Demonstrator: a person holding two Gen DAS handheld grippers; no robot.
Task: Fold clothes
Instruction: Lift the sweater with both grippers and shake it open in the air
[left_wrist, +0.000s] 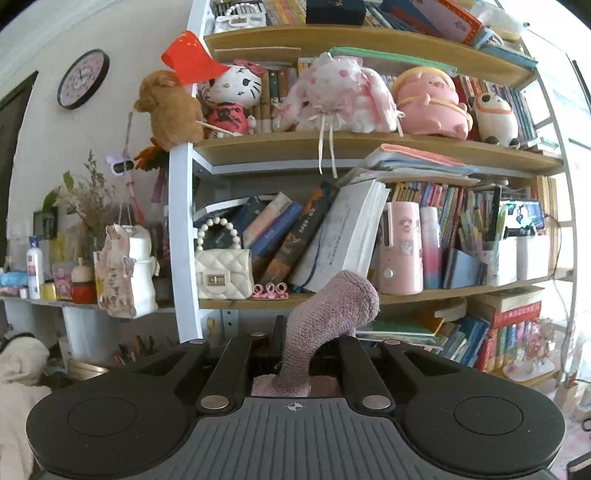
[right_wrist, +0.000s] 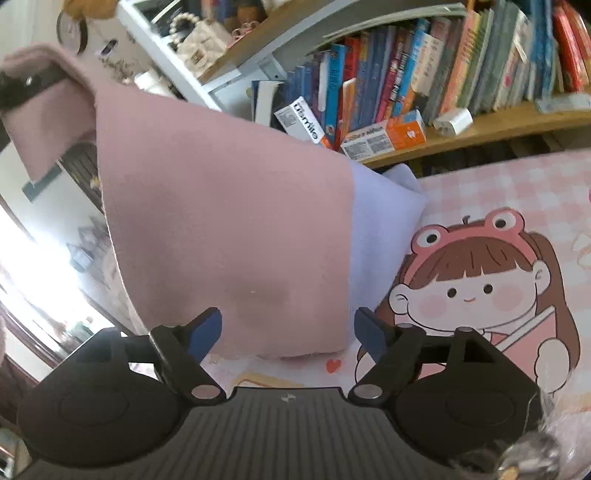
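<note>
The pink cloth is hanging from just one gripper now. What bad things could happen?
1. The left gripper pinches only a bunched corner of the pink cloth, so it might slip out and drop in a heap.
2. The right gripper stands open with nothing gripped, so the hanging cloth may swing or twist and fold crooked.
3. The cloth's lower edge drapes onto the cartoon table mat and the pale blue cloth; lifting could drag that along.

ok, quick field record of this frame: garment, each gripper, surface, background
garment: pink cloth, one end lifted, lower edge on the mat
left gripper: shut on pink cloth
right gripper: open, fingers either side of the cloth's lower edge
surface: pink cartoon-girl mat
background: bookshelf
</note>
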